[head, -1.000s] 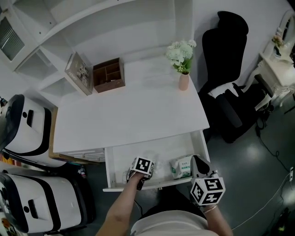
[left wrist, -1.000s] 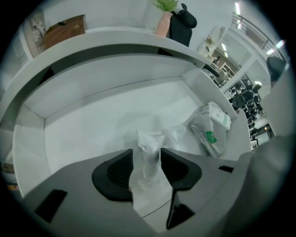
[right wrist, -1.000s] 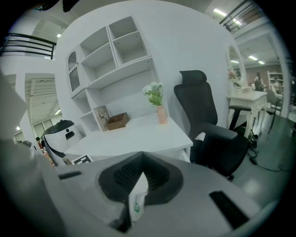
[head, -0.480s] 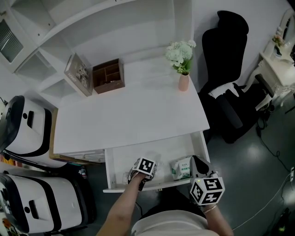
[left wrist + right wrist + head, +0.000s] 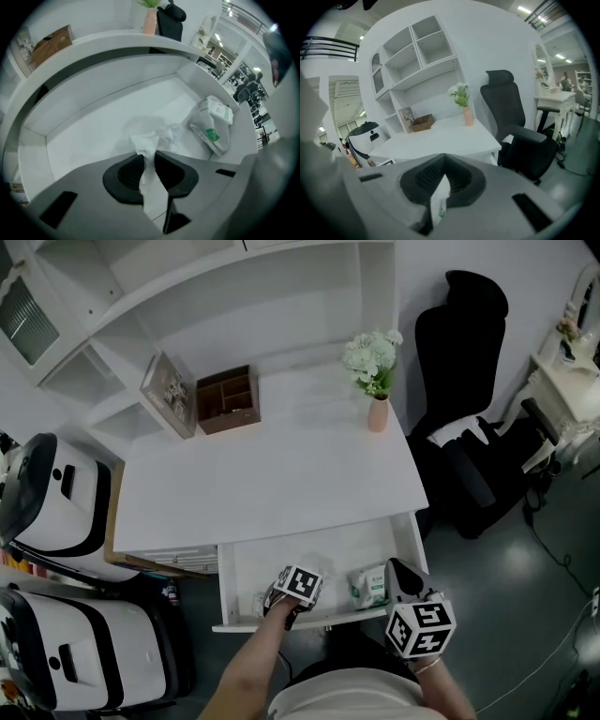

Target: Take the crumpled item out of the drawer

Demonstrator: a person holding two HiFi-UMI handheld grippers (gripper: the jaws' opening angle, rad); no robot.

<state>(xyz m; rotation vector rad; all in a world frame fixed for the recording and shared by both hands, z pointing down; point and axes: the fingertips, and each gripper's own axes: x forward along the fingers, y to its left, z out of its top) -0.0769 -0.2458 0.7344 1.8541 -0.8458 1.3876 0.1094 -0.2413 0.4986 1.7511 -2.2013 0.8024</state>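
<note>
The white drawer (image 5: 226, 589) stands pulled out under the desk. A crumpled white tissue (image 5: 157, 138) lies on the drawer floor (image 5: 89, 131), and one strip of it runs back between the jaws of my left gripper (image 5: 149, 158). Those jaws are closing and their pads pinch the strip. From the head view the left gripper (image 5: 298, 589) is low in the drawer's front half and covers the tissue. A white tissue pack (image 5: 368, 585) with green print lies to its right. My right gripper (image 5: 405, 579) hovers at the drawer's right front corner. The right gripper (image 5: 443, 180) is shut on a white piece with green print.
On the white desk top (image 5: 272, 484) are a pink vase of flowers (image 5: 376, 401), a wooden organizer (image 5: 228, 399) and a picture frame (image 5: 169, 395). A black office chair (image 5: 469, 456) stands to the right. White machines (image 5: 56, 512) crowd the left side.
My left gripper has edged slightly right over the crumpled tissue, which now shows less beside its cube. The right gripper has hardly moved.
</note>
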